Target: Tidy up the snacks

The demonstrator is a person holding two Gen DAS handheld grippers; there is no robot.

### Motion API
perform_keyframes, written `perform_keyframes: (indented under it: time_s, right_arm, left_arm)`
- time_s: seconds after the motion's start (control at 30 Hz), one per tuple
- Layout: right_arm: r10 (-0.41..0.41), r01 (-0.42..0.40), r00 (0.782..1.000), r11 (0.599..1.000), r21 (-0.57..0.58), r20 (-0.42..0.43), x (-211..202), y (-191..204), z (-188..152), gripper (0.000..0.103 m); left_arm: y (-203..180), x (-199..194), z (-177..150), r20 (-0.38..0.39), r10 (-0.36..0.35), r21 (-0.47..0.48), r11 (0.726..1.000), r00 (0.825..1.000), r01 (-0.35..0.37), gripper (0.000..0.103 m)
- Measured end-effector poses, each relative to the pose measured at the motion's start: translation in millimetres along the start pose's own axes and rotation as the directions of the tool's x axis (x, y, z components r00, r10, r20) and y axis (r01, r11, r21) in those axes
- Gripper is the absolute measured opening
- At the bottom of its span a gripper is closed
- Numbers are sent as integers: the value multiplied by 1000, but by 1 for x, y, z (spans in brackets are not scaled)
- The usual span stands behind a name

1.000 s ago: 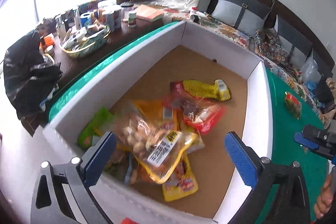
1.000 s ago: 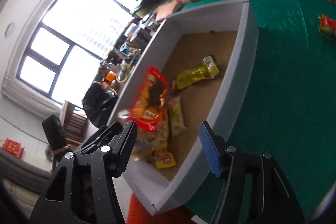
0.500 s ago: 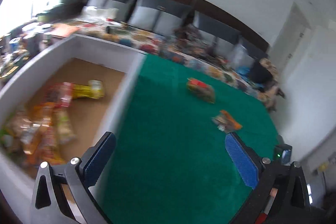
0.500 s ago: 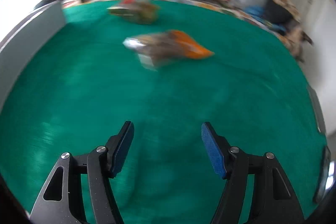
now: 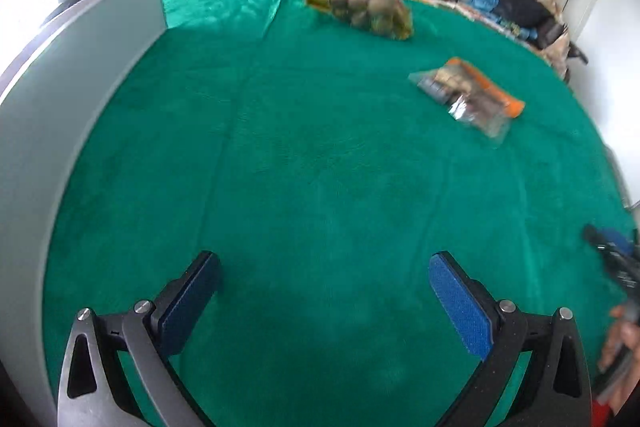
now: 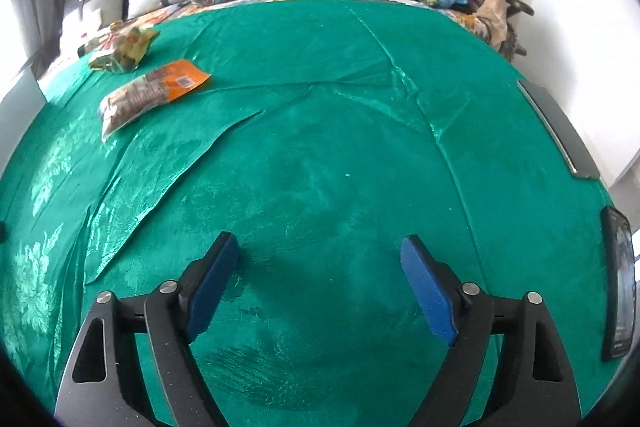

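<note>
Green cloth (image 5: pixel 320 167) over the tabletop fills both views now; a second ago both cameras looked into the white box (image 5: pixel 60 99) with its pile of snacks, so I have swung both tools off the box and out over the open cloth. Box wall now sits at the left edge of the left view only; its contents are out of sight. I read this as one drop-off finished and the next fetch begun. Two snacks remain loose on the cloth: a yellow-green bag of round pieces (image 5: pixel 362 11) toward the far edge, blurred in the left view, and nearer, an orange-and-clear packet (image 5: pixel 466 97), lying flat, apart from the bag. In the right view both lie far left. Left hand-held gripper (image 5: pixel 324 301): jaws wide apart, nothing between them, only cloth below. Right hand-held gripper (image 6: pixel 320 287): jaws have just been opening, now wide, nothing between them. Judgement: the orange packet is the closer pick; neither tool is over it yet.
</note>
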State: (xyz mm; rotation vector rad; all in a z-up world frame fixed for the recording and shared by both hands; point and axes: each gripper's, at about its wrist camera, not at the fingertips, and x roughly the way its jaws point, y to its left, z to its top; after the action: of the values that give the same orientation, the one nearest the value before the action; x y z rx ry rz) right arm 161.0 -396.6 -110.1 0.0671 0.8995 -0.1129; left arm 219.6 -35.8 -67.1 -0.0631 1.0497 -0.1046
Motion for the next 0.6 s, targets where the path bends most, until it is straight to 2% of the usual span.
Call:
perform_keyframes:
  time_s: [0.1, 0.17, 0.6]
  right_arm:
    - [12, -12, 1000, 1000, -1, -1, -11, 3, -10, 89]
    - [16, -16, 1000, 1000, 0, 1, -21, 10, -24, 90]
    - [17, -17, 1000, 1000, -3, 0, -24, 11, -26, 91]
  left_arm:
    - [-8, 7, 1, 47, 53, 54, 997, 997, -56, 103]
    - [-11, 9, -2, 84, 54, 70, 996, 995, -60, 103]
    - [-3, 5, -10, 93, 53, 68, 996, 994, -59, 103]
